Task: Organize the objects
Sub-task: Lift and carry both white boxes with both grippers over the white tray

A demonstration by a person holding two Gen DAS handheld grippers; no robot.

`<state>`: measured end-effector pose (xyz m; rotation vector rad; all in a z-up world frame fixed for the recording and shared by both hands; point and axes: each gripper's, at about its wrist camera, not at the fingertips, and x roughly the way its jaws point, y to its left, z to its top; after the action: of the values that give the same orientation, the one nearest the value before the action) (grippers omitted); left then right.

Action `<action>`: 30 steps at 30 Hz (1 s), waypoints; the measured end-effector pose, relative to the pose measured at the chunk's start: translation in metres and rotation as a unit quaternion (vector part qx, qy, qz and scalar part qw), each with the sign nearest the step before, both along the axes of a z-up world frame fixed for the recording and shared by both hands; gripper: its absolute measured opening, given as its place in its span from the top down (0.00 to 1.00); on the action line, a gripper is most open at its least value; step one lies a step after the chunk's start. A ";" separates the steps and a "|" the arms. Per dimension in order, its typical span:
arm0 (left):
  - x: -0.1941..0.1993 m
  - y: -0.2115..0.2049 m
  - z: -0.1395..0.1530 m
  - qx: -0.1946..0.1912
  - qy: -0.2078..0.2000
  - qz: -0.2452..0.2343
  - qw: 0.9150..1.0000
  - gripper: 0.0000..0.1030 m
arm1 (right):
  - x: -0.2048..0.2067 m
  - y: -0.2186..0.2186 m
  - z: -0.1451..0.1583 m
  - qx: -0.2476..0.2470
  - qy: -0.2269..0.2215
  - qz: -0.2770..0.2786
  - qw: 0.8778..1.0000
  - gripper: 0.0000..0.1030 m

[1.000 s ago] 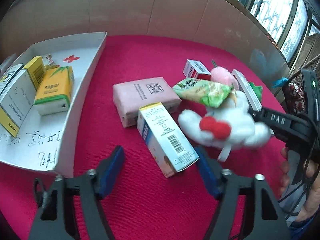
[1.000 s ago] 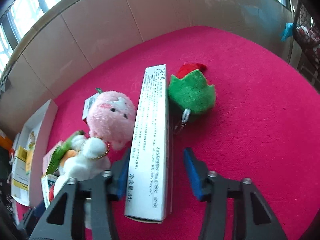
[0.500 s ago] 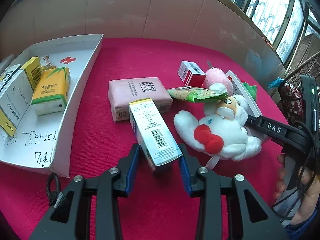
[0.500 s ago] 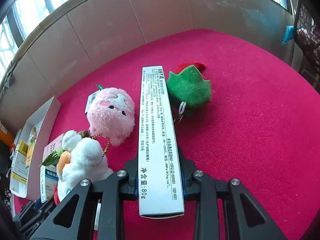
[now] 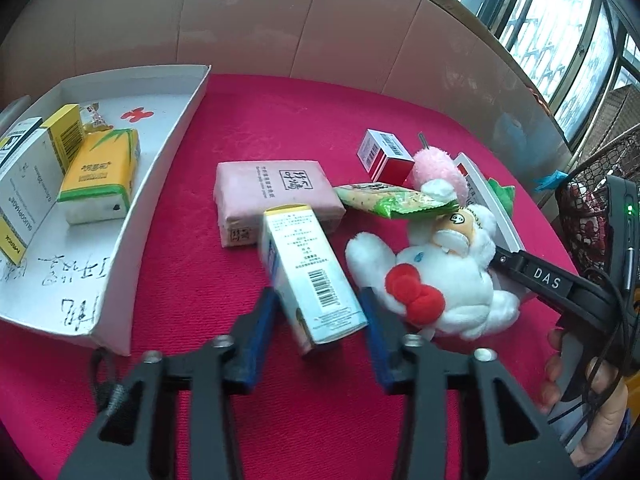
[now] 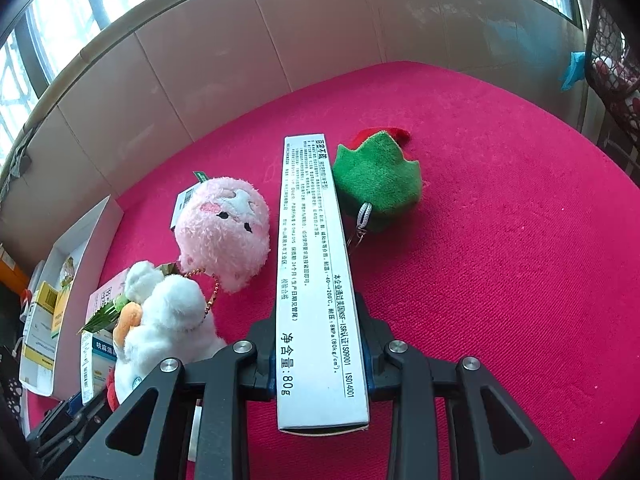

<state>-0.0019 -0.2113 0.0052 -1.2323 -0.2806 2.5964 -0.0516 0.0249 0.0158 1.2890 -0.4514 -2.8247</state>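
The left gripper (image 5: 320,316) is clamped on a tall white and blue cardboard carton with a yellow top and a barcode (image 5: 310,276), its blue pads pressed on the two long sides, the carton's far end tilted toward eleven o'clock. The carton sits at the centre of the left wrist view on the crimson pile cloth (image 5: 256,128). Just beyond it, at twelve o'clock, lies a flat pink wrapped tissue pack (image 5: 272,192), touching or nearly touching the carton's far end. At nine to ten o'clock stands an open white cardboard tray with a red cross and handwriting (image 5: 160,168), holding a yellow and green tissue pack (image 5: 100,176) and several small yellow and white boxes. At three o'clock a white plush toy with a red bow (image 5: 436,276) lies beside the carton, a green snack sachet (image 5: 392,200) resting on its upper paw. A small red and white box (image 5: 384,154) stands at one o'clock.

The right gripper (image 6: 320,356) is closed tight on a long narrow white carton printed with black text (image 6: 314,264), which runs from six o'clock straight up toward twelve in the right wrist view. A fluffy pink round plush (image 6: 224,232) lies just to its left at ten o'clock, and a green and red felt plush with a key ring (image 6: 378,182) touches its right edge at one o'clock.
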 end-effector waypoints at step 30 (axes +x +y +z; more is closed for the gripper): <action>0.049 -0.016 0.060 -0.027 0.160 -0.002 0.987 0.77 | 0.043 -0.033 0.072 -0.035 0.079 0.042 0.995 0.71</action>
<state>0.0473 -0.2277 0.0648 -0.8086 -0.1462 2.7601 -0.0087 -0.0077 0.0881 1.0376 -0.4745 -2.7855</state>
